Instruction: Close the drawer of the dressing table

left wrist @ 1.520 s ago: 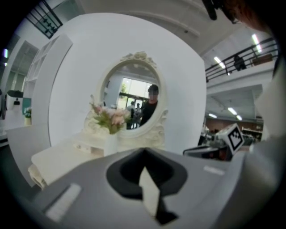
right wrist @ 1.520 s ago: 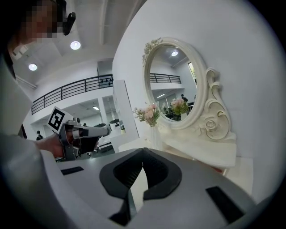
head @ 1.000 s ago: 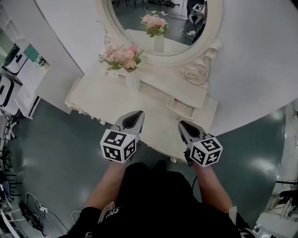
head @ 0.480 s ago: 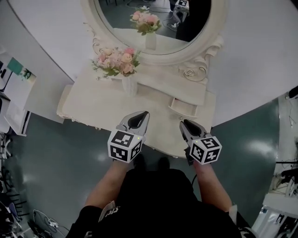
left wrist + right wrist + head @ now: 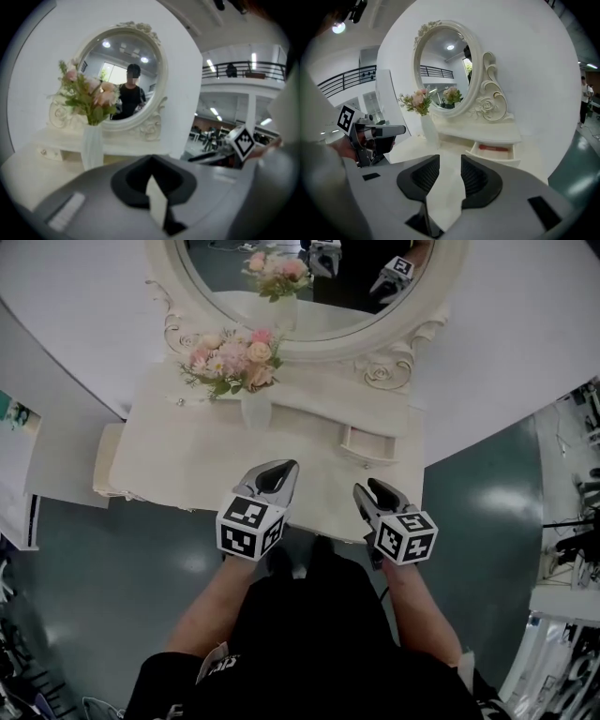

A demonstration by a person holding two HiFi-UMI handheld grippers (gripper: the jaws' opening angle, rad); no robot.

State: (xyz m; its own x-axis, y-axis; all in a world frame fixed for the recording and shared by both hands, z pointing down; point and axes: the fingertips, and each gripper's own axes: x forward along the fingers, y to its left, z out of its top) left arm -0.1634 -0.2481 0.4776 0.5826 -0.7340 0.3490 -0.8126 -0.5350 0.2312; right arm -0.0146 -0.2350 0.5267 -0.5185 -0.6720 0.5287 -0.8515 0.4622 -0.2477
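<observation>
The cream dressing table (image 5: 187,460) stands below me against a white wall. Its small drawer (image 5: 367,444) on the right under the mirror shelf is pulled out; in the right gripper view the drawer (image 5: 501,155) shows a red thing (image 5: 493,148) lying inside. My right gripper (image 5: 375,493) hovers over the table's front edge, short of the drawer. Its jaws have just been opening and stand open (image 5: 450,159) with nothing between them. My left gripper (image 5: 277,474) hangs over the tabletop's middle front, its jaws (image 5: 151,161) shut on nothing.
A white vase of pink flowers (image 5: 251,390) stands at the back of the tabletop, left of the drawer. The oval mirror (image 5: 300,287) rises behind it with a carved frame. Green floor (image 5: 487,512) lies either side of the table.
Both grippers have sunk a little towards the table's front edge. The right jaws have spread apart. The head view has shifted so the table sits further left and lower.
</observation>
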